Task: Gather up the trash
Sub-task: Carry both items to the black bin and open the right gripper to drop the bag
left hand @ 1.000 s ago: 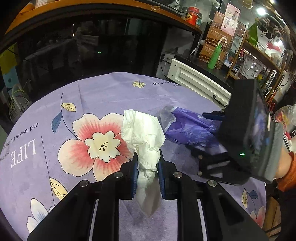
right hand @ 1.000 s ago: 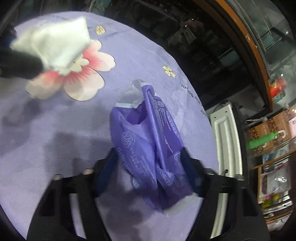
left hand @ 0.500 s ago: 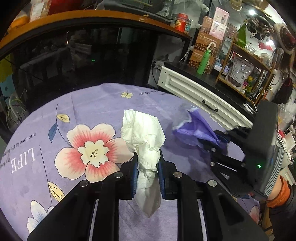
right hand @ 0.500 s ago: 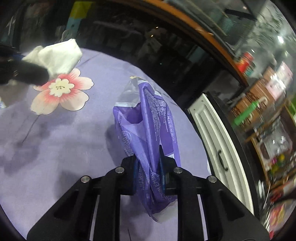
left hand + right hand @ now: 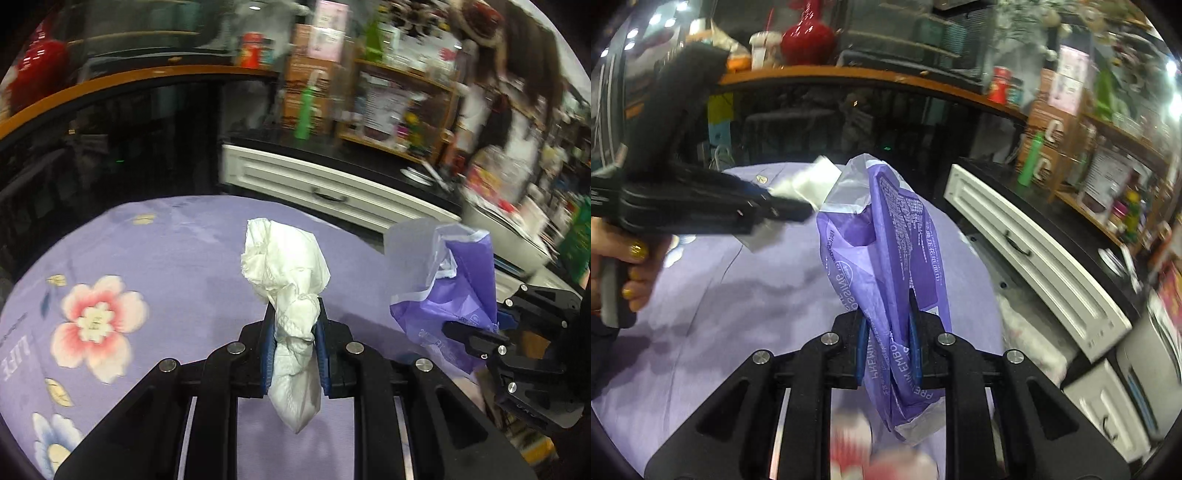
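Note:
A crumpled white tissue [image 5: 286, 273] is pinched between the blue pads of my left gripper [image 5: 294, 332], above the purple flowered tablecloth [image 5: 166, 251]. My right gripper [image 5: 886, 332] is shut on an empty purple plastic wrapper [image 5: 886, 236] and holds it up off the table. In the left wrist view that wrapper [image 5: 461, 288] hangs at the right, in the right gripper [image 5: 476, 330]. In the right wrist view the left gripper [image 5: 786, 208] comes in from the left with the tissue [image 5: 809, 181] at its tip, held by a hand [image 5: 631, 266].
A white cabinet with drawers [image 5: 325, 184] stands past the table's far right edge. Behind it are wooden shelves [image 5: 399, 107] crowded with boxes and a green bottle [image 5: 304, 114]. A dark glass counter with an orange top [image 5: 849, 107] runs along the back.
The right gripper closed on the purple wrapper and lifted it off the table. Both grippers swung to the right, so the flower print slid left. The tissue stayed gripped.

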`<state>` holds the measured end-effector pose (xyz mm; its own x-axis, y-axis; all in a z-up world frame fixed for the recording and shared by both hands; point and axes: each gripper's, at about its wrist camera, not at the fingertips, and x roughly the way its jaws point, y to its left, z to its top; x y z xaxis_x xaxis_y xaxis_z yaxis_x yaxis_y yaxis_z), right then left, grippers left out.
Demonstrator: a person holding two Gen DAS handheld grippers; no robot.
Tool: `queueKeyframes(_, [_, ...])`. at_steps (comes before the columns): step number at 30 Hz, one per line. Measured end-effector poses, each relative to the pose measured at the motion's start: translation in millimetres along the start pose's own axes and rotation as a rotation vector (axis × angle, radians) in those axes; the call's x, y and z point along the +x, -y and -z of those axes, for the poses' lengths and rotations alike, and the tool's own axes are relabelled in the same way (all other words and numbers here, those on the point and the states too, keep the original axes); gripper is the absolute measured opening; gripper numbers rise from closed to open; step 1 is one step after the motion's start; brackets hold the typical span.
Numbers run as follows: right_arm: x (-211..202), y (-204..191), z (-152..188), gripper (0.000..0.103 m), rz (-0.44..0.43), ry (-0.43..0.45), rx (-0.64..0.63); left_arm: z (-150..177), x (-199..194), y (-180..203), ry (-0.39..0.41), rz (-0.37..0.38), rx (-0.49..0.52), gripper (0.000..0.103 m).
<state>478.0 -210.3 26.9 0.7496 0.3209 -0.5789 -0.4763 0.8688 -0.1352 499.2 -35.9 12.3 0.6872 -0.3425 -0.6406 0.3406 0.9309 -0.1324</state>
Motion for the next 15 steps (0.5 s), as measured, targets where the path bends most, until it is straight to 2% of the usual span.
queueKeyframes(3, [-38, 15, 29, 0.019, 0.017, 0.017, 0.077, 13, -10, 34, 0.007, 0.036, 0.049, 0.019])
queueKeyframes(6, [-67, 28, 56, 0.019, 0.036, 0.029, 0.146, 26, -25, 58, 0.021, 0.091, 0.037, 0.019])
queueKeyframes(11, [-108, 47, 102, 0.019, 0.062, 0.041, 0.261, 51, -45, 102, 0.032, 0.106, 0.062, 0.019])
queueKeyframes(15, [-129, 54, 133, 0.019, 0.092, 0.024, 0.312, 73, -55, 125, 0.019, 0.146, 0.051, 0.019])
